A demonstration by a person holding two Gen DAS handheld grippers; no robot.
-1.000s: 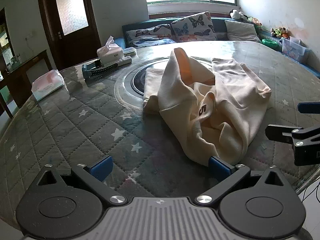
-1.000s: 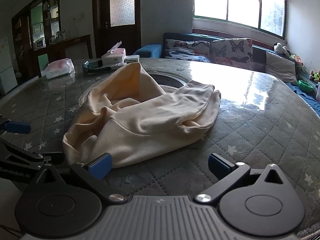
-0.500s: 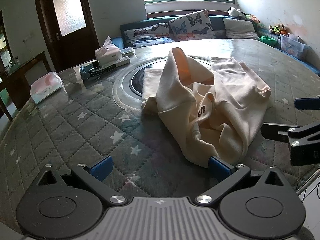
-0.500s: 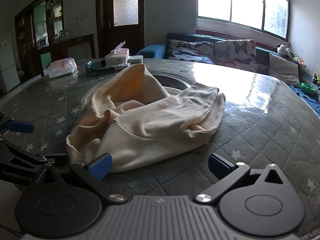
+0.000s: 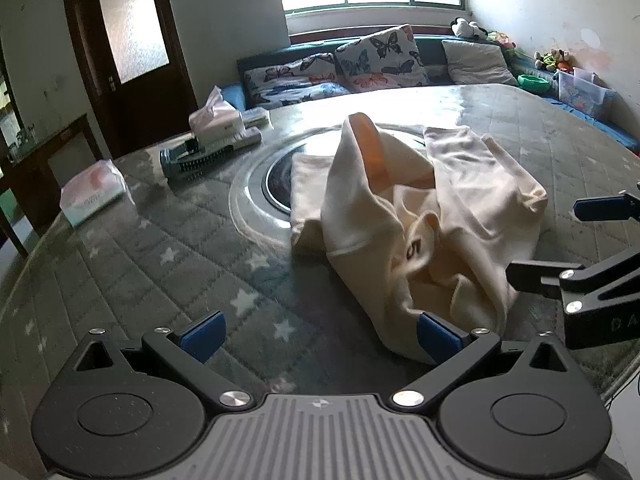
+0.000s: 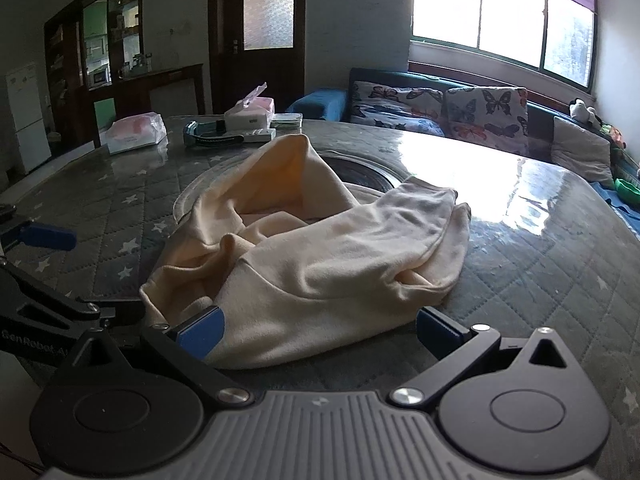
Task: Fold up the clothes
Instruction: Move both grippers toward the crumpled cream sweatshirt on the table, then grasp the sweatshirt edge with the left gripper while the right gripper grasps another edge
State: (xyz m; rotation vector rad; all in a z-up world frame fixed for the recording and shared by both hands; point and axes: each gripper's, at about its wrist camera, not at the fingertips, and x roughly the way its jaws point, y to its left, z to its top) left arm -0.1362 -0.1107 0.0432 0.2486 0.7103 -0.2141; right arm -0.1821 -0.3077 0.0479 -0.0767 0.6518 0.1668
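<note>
Both grippers have eased closer to the cream garment (image 5: 420, 216) over the last second, so the crumpled cloth now fills more of each view. Nearest, the left gripper (image 5: 318, 334) has its blue-padded fingers spread wide, the right pad touching or overlapping the garment's near hem — contact cannot be confirmed. The right gripper (image 6: 320, 330) is likewise spread wide and holds nothing, its left pad at the cloth's near edge. The garment lies heaped on the star-quilted table (image 5: 140, 264), one fold standing up, partly over a round glass turntable (image 5: 256, 184). Farther back on the table sit a tissue pack (image 5: 90, 194), a tissue box (image 5: 216, 120) and a dark brush (image 5: 192, 158); beyond — a sofa with butterfly cushions (image 5: 380, 60).
</note>
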